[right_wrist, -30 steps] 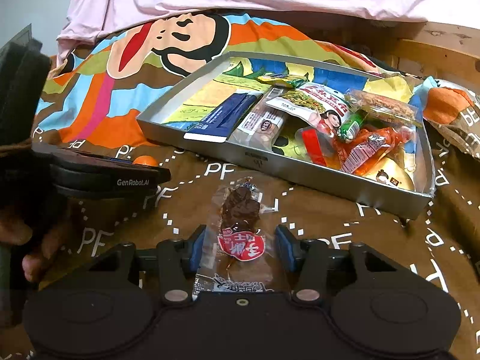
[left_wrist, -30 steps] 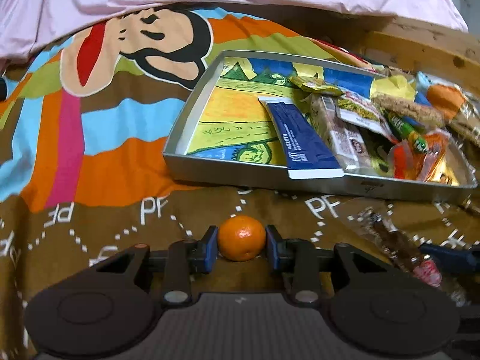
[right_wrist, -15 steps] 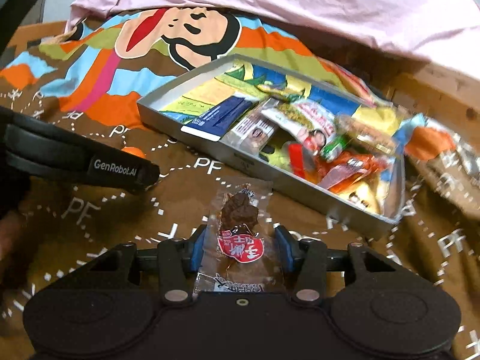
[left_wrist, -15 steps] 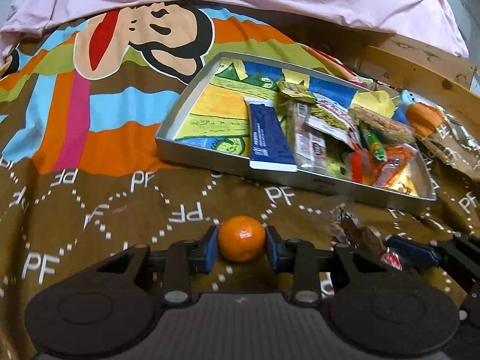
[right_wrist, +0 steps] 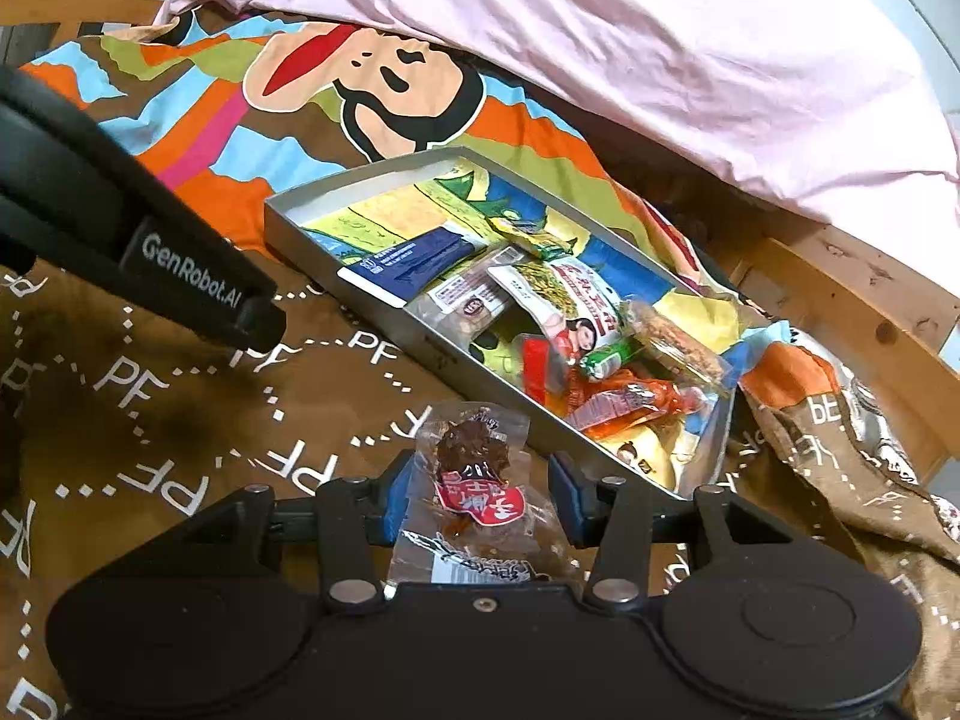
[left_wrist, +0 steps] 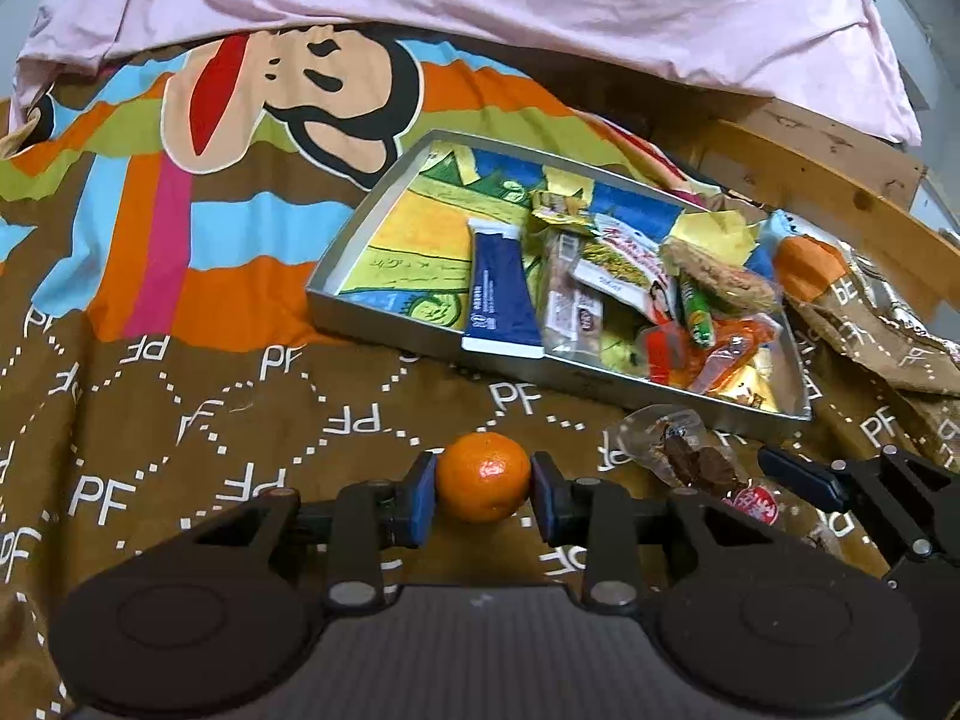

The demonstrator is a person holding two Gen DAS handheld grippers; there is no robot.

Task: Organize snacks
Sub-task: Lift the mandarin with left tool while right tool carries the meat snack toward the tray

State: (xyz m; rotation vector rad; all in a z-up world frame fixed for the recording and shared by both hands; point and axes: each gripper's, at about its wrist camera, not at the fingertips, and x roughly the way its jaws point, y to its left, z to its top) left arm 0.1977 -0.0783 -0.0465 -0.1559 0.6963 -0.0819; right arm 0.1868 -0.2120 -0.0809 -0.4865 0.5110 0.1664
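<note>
The left gripper (left_wrist: pixel 483 495) pinches a small mandarin orange (left_wrist: pixel 483 485) between its blue pads, which press on both sides of the fruit. It hangs above the brown blanket (left_wrist: pixel 240 420) printed with white letters, on the near side of the silver tray (left_wrist: pixel 372 222).

The right gripper (right_wrist: pixel 480 501) is closed on a clear snack packet with a red label (right_wrist: pixel 477 480), dark dried pieces showing through the wrapper. The packet stands up between the blue pads, just short of the tray's (right_wrist: pixel 480 387) near wall. In the left wrist view this packet (left_wrist: pixel 690 459) and a right gripper finger (left_wrist: pixel 801 477) sit right of the orange.

Inside the tray, snacks crowd the right half: a dark blue sachet (left_wrist: pixel 495 300) lies closest to the bare left half, then a clear bar wrapper (left_wrist: pixel 570 306), a white packet with a printed figure (left_wrist: pixel 624 261), a green stick (left_wrist: pixel 696 312) and orange wrappers (left_wrist: pixel 714 348). A pink sheet (left_wrist: pixel 540 6) lies beyond the tray.
</note>
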